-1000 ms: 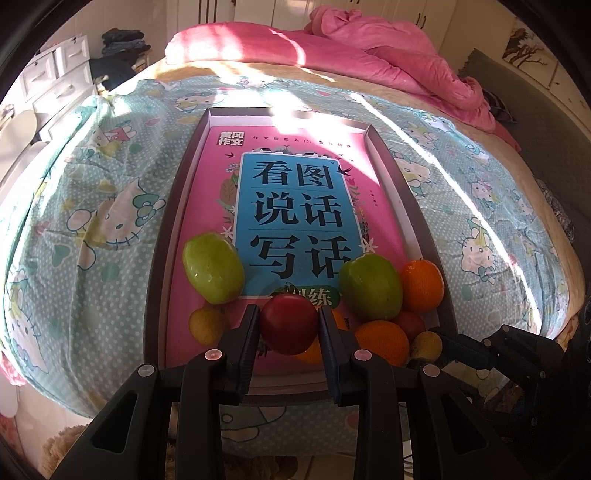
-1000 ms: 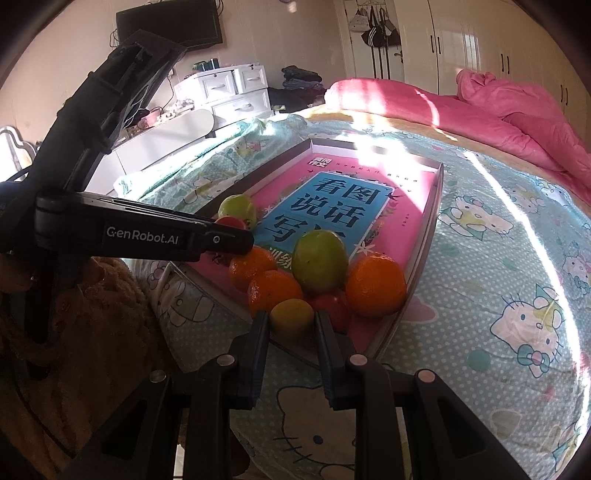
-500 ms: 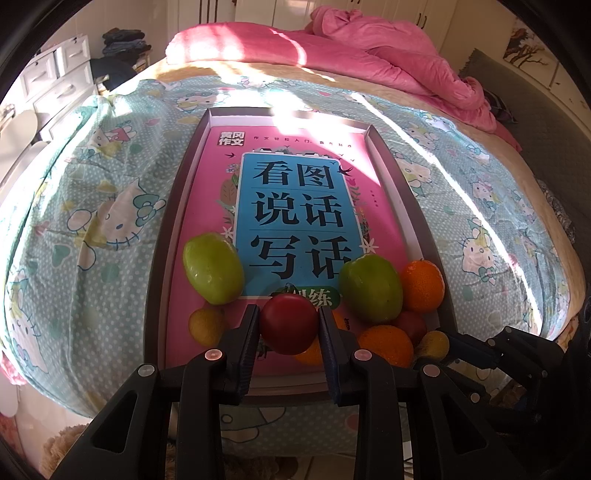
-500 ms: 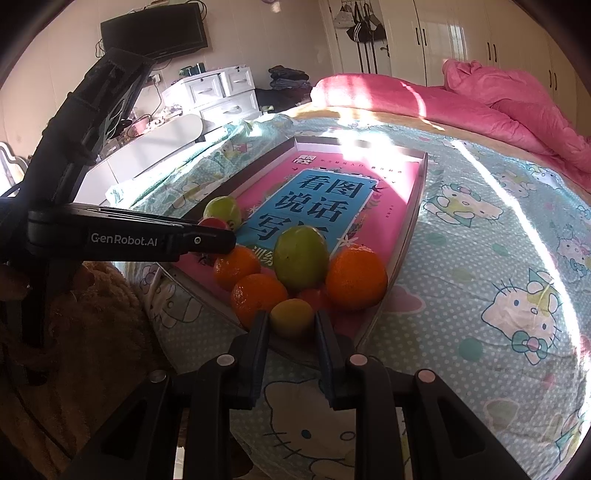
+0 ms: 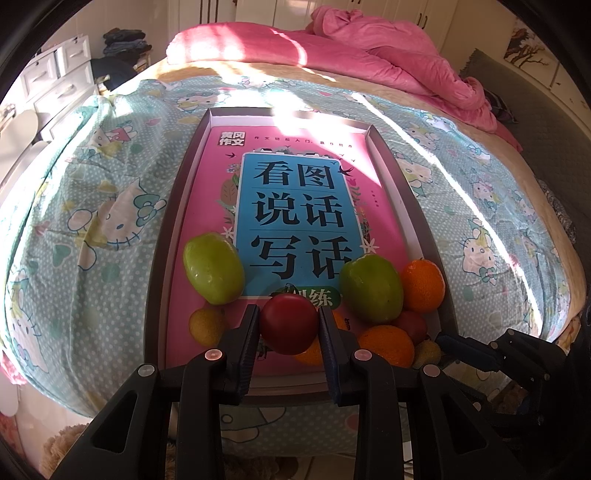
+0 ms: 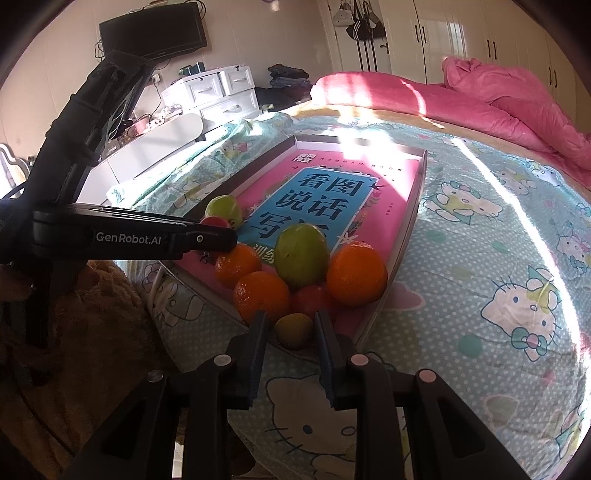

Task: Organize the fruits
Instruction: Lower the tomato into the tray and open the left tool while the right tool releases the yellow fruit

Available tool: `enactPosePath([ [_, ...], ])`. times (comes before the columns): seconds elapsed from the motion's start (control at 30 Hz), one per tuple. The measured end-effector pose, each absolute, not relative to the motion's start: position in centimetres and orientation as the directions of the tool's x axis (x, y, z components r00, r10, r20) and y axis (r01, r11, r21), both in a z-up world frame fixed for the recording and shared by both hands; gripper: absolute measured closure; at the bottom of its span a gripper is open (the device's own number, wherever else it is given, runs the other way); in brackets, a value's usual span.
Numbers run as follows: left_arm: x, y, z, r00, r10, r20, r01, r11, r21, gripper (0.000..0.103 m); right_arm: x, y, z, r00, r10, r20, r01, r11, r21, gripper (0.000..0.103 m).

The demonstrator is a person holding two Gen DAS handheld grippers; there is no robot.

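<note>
My left gripper [image 5: 288, 309] is shut on a red apple [image 5: 289, 328], held just over the near end of the dark tray [image 5: 159, 295]. A pink and blue book [image 5: 295, 206] lines the tray. Two green fruits [image 5: 213, 272] [image 5: 370, 288], oranges [image 5: 423, 284] and a small yellow fruit [image 5: 207, 325] lie at that near end. My right gripper [image 6: 291, 314] stands at the tray's near corner. Its jaws are opening, with a small yellow-green fruit [image 6: 294, 330] between them, resting in the corner with a thin gap to the pads.
The tray [image 6: 406, 236] lies on a bed with a cartoon-cat sheet [image 6: 517, 295]. A pink quilt [image 5: 388, 55] is bunched at the far end. White drawers [image 6: 218, 92] and a dark screen [image 6: 155, 33] stand to the left. A brown fluffy thing [image 6: 92, 332] sits below the bed's edge.
The right gripper's jaws have parted slightly from the small yellow-green fruit, which now sits in the tray's corner. The left gripper and its red apple have not moved.
</note>
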State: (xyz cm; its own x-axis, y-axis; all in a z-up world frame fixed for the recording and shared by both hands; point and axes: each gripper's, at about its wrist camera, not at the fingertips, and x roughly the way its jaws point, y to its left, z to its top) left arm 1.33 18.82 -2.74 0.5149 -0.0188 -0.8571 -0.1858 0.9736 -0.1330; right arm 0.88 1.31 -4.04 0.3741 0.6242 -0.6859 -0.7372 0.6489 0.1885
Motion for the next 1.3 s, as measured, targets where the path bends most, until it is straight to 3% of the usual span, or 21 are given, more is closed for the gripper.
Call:
enactPosePath([
  [0.2,1.4,18.9,-2.7,0.516,-0.019,-0.857,-0.187,0.973,-0.134,0.070,0.7,1.3,-3.9,0.377,0.624,-0.685,-0.737,0.649,0.186,0.072],
  [0.33,1.5,19.0,-2.7,0.518,-0.021,-0.855,-0.187,0.973,-0.137,0.059,0.9,1.1,-3.7,0.383,0.621,-0.684,-0.730,0.657,0.189,0.070],
  [0.57,1.4,18.9,-2.6,0.522,-0.022,-0.853,-0.184,0.973,-0.137,0.057,1.2,0.7,-3.6,0.394,0.614,-0.683,-0.716,0.672,0.191,0.065],
  [0.7,1.4,18.9,-2.6,0.527,-0.019,-0.850,-0.187,0.973,-0.137,0.046,1.2,0.5,-3.5,0.404,0.608,-0.684,-0.709,0.680,0.187,0.064],
  [1.27,1.4,18.6,-1.8,0.561,-0.022,-0.828,-0.174,0.974,-0.144,0.041,1.1,0.1,-3.0,0.449,0.585,-0.675,-0.694,0.704,0.149,0.060],
  [1.3,1.3,18.6,-1.7,0.563,-0.023,-0.826,-0.174,0.974,-0.146,0.035,1.1,0.1,-3.0,0.452,0.584,-0.675,-0.693,0.706,0.146,0.059],
])
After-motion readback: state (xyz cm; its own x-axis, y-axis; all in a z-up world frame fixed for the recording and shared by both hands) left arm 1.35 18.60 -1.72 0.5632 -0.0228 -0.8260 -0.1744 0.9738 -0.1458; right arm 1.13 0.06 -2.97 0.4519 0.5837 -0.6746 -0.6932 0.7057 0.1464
